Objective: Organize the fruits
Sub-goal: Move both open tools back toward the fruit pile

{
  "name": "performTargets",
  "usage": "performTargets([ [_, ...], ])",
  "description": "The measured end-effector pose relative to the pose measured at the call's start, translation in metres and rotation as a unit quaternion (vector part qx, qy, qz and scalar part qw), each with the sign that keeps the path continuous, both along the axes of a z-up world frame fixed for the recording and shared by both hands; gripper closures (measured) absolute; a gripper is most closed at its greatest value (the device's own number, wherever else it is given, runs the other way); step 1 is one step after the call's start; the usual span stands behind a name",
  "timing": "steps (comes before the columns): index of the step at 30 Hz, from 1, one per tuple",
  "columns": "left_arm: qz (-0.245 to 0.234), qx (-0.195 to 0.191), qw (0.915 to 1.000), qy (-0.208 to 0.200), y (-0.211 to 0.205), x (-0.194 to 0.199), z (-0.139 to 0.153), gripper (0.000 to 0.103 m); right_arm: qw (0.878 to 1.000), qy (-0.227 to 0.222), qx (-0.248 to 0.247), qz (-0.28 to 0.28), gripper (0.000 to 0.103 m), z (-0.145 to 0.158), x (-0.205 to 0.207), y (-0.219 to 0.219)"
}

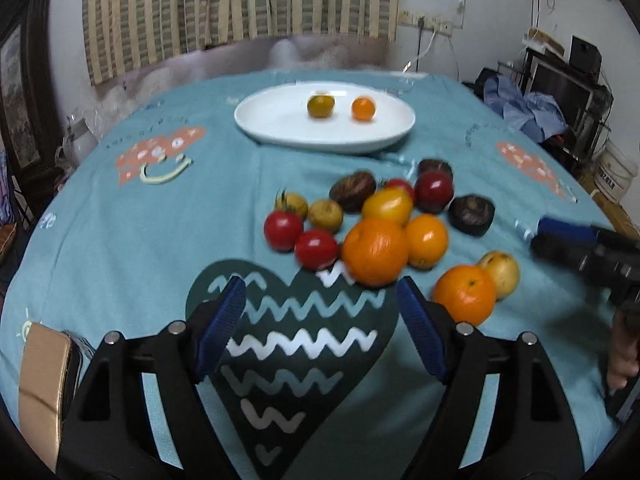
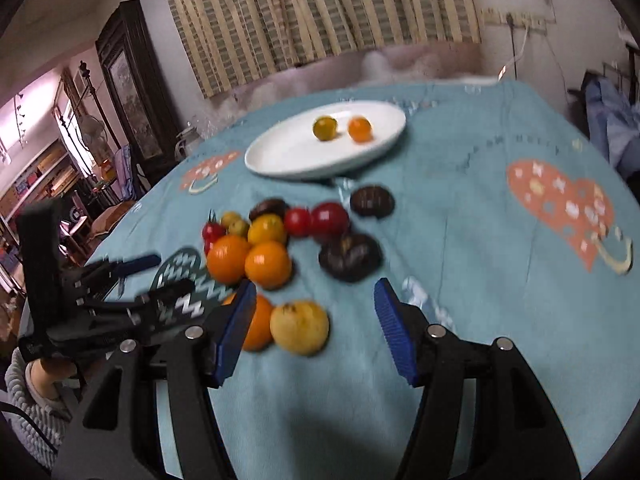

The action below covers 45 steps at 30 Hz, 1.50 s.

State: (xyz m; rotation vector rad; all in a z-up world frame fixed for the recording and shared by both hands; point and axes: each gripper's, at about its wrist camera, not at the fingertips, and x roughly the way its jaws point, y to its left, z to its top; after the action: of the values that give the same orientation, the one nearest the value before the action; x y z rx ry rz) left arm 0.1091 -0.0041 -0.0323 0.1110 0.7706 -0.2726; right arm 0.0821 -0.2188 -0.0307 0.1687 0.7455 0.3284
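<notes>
A white oval plate (image 1: 276,120) (image 2: 288,152) at the far side holds a greenish fruit (image 1: 320,106) (image 2: 324,128) and a small orange one (image 1: 363,108) (image 2: 359,129). A heap of fruit lies mid-table: oranges (image 1: 376,250) (image 2: 268,264), red tomatoes (image 1: 316,249) (image 2: 329,218), yellow fruits (image 1: 387,205) (image 2: 299,330) and dark brown ones (image 1: 471,214) (image 2: 349,257). My left gripper (image 1: 322,300) is open and empty, just short of the big orange. My right gripper (image 2: 314,304) is open and empty, above the yellow fruit. The right gripper also shows at the left wrist view's right edge (image 1: 560,236).
The round table wears a teal cloth (image 1: 140,240) (image 2: 480,220) with a dark heart print (image 1: 288,340). A brown box (image 1: 40,380) sits at the near left edge. A striped curtain (image 1: 240,0), a dark cabinet (image 2: 128,80) and clutter (image 1: 560,92) surround the table.
</notes>
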Motion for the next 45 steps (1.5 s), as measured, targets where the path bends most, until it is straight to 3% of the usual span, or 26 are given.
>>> performTargets([
  [7,-0.001,0.015,0.9996,0.022,-0.013,0.017,-0.010,0.023,1.000,0.017,-0.005,-0.002,0.041,-0.006,0.008,0.002],
  [17,-0.023,0.050,0.9983,0.020,-0.042,0.032,-0.017,0.023,1.000,0.017,-0.008,-0.003,0.041,-0.008,0.006,0.002],
  [22,-0.024,0.047,0.9983,0.023,-0.041,0.037,-0.018,0.023,1.000,0.018,-0.009,-0.004,0.041,-0.008,0.006,0.002],
  [33,-0.046,0.066,0.9967,-0.001,-0.051,0.028,-0.015,0.045,1.000,0.021,-0.010,-0.006,0.041,-0.008,0.006,0.000],
  [36,-0.058,0.058,0.9966,0.002,-0.050,0.027,-0.014,0.059,1.000,0.022,-0.010,-0.006,0.041,-0.008,0.007,0.000],
  [45,-0.056,0.047,0.9973,0.001,-0.046,0.023,-0.015,0.059,1.000,0.023,-0.011,-0.006,0.041,-0.009,0.007,-0.001],
])
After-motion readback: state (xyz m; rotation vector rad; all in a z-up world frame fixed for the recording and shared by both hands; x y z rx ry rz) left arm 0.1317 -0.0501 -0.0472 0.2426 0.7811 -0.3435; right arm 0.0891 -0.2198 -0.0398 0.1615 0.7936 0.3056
